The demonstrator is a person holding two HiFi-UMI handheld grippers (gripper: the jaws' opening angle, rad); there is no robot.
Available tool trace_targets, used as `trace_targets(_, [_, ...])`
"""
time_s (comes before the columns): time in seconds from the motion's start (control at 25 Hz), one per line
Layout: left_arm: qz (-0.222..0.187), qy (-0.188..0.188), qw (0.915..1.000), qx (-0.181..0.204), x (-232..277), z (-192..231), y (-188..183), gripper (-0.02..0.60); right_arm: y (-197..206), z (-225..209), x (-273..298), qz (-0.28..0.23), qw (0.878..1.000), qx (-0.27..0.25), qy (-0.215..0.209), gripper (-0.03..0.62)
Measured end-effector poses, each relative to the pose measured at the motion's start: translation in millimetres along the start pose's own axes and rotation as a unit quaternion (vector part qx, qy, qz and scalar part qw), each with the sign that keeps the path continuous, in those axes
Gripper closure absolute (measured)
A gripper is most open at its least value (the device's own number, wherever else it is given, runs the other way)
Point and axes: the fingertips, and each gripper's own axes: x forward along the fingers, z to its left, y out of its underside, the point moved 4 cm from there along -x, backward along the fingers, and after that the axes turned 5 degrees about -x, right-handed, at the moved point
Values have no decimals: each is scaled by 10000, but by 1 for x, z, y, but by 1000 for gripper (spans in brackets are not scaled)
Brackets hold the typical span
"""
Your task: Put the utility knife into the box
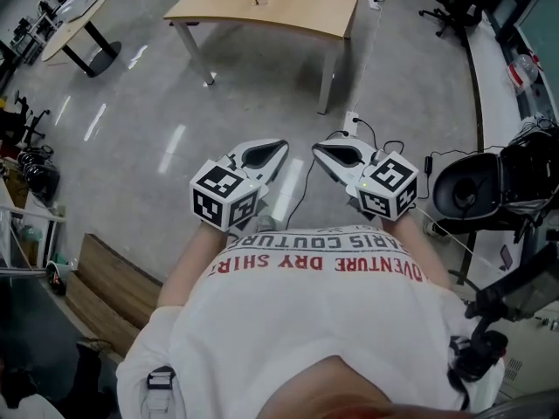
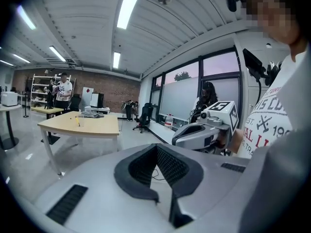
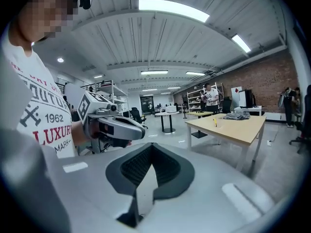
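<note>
Not started: left gripper [image 1: 278,149] and right gripper [image 1: 321,150] are both closed, empty, held at the waist. No knife or box identifiable — next move is probably walking to the table [image 1: 288,11] to locate both.

Bright, even light from ceiling strip lamps [image 2: 127,6], glare on floor [image 1: 175,147], fisheye warp w/ dark corners.

Silver-grey left gripper [image 1: 279,148], tan table [image 1: 297,7].
</note>
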Motion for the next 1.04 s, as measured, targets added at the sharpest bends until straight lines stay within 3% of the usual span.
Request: trace_targets(1.04, [-17,91,9996,253,-11,-36,-10,578,-19,22,-23,-244,9996,4,-144,592])
